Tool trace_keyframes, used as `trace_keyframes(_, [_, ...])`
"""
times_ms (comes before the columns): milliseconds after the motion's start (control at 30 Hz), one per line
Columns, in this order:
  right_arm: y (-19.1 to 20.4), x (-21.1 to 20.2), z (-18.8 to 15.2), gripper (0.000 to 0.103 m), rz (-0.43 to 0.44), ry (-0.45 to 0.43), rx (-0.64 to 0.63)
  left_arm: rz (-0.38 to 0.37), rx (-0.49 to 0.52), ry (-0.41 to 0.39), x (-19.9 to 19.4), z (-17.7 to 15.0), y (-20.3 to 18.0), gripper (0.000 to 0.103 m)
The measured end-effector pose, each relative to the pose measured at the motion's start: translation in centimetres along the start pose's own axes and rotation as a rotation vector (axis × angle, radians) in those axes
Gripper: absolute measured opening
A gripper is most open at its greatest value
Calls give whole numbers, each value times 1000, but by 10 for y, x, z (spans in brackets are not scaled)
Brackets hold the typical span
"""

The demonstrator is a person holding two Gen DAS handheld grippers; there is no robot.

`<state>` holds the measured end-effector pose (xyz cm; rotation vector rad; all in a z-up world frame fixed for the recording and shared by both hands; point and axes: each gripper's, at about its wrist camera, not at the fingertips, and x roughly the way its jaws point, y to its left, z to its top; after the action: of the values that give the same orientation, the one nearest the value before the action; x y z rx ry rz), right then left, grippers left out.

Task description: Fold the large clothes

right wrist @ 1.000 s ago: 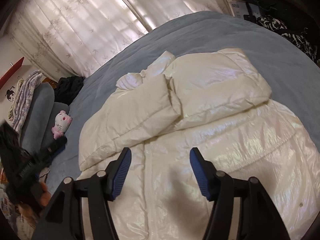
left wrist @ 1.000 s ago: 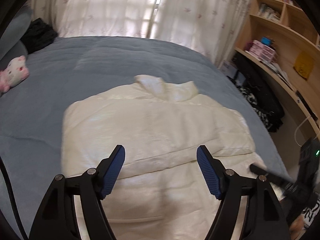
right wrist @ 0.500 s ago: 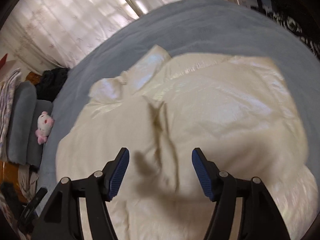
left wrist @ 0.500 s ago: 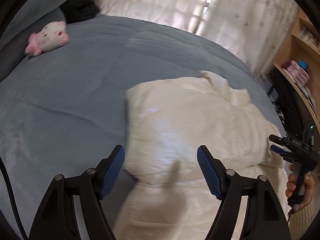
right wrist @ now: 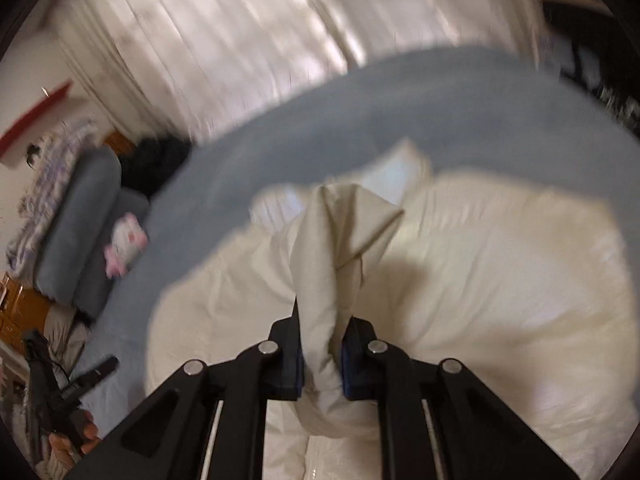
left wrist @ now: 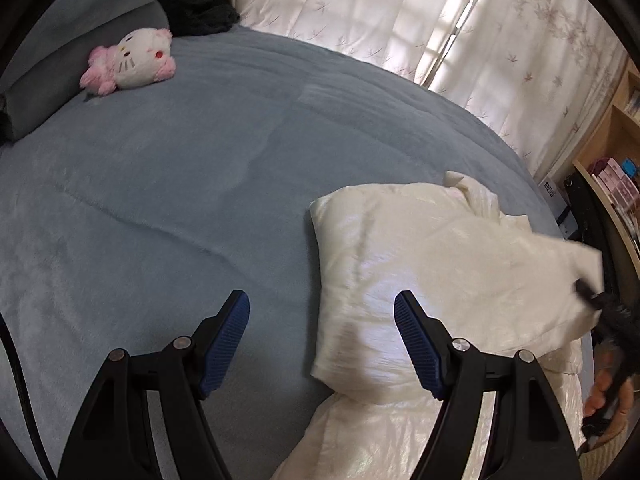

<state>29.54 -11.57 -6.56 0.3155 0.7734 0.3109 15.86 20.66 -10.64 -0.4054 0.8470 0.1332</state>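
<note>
While the right tool (right wrist: 322,354) is clamped on a bunched fold of the cream jacket (right wrist: 460,280), with the pinched cloth rising between its jaws toward 12 o'clock, the left tool (left wrist: 322,340) hangs spread wide and holds nothing. Its left pad is over bare blue bed (left wrist: 180,200), and its right pad is over the jacket's near corner. In the left view the jacket lies at 3 o'clock from that tool, with both sleeves laid across the chest and the collar at the far end. The lower hem runs out of frame toward 5 o'clock. The right wrist view is motion-blurred, so exactly which part is gripped cannot be told.

By the look of it, the sleeve folds are done. What remains is probably bringing the body over on itself and flattening it into a compact stack.

Compared with half a second ago, the right tool has gone from wide open above the jacket to shut on cloth. The left tool has swung further off the garment toward the bed's open side, so the plush toy (left wrist: 130,60) at 11 o'clock looms larger.
</note>
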Motion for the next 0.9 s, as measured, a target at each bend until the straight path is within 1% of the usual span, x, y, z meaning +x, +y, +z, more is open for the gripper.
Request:
trace_keyframes(67, [-1, -16, 4, 12, -69, -81, -28, -8, 12, -6, 2, 2, -8, 73])
trace_keyframes(133, [-10, -20, 3, 12, -157, -108, -38, -18, 25, -2, 6, 2, -18, 73])
trace_keyframes(200, [-22, -9, -2, 13, -212, -78, -32, -22, 44, 7, 12, 2, -27, 73])
trace_keyframes(300, [-40, 17, -14, 15, -252, 7, -15, -6, 87, 24, 25, 2, -44, 73])
trace_keyframes(367, [-49, 34, -22, 24, -285, 54, 6, 12, 113, 43, 37, 3, -54, 73])
trace_keyframes(433, [-57, 40, -27, 36, -292, 55, 41, 54, 133, 62, 53, 6, -62, 73])
trace_keyframes(500, [-62, 40, -29, 40, -293, 54, 58, 87, 139, 74, 67, 10, -66, 73])
trace_keyframes(567, [-65, 39, -32, 43, -301, 61, 38, 113, 137, 83, 79, 13, -68, 73])
trace_keyframes(633, [-59, 36, -36, 50, -316, 75, 8, 148, 143, 95, 91, 15, -71, 73])
trace_keyframes(667, [-57, 34, -38, 52, -316, 84, 1, 175, 156, 95, 98, 15, -73, 63])
trace_keyframes(700, [-54, 31, -38, 56, -311, 94, 0, 182, 173, 94, 103, 14, -76, 52])
trace_keyframes(733, [-54, 30, -39, 57, -301, 101, 3, 186, 201, 98, 107, 13, -81, 24])
trace_keyframes(767, [-53, 27, -39, 57, -287, 104, 8, 215, 223, 95, 109, 11, -84, 18])
trace_keyframes(800, [-53, 23, -39, 58, -267, 102, 14, 256, 249, 77, 109, 9, -88, 14])
trace_keyframes(833, [-52, 20, -40, 58, -256, 98, 14, 278, 270, 60, 109, 7, -91, 11])
trace_keyframes(900, [-50, 22, -42, 58, -264, 102, -18, 307, 296, 45, 111, 5, -93, 11])
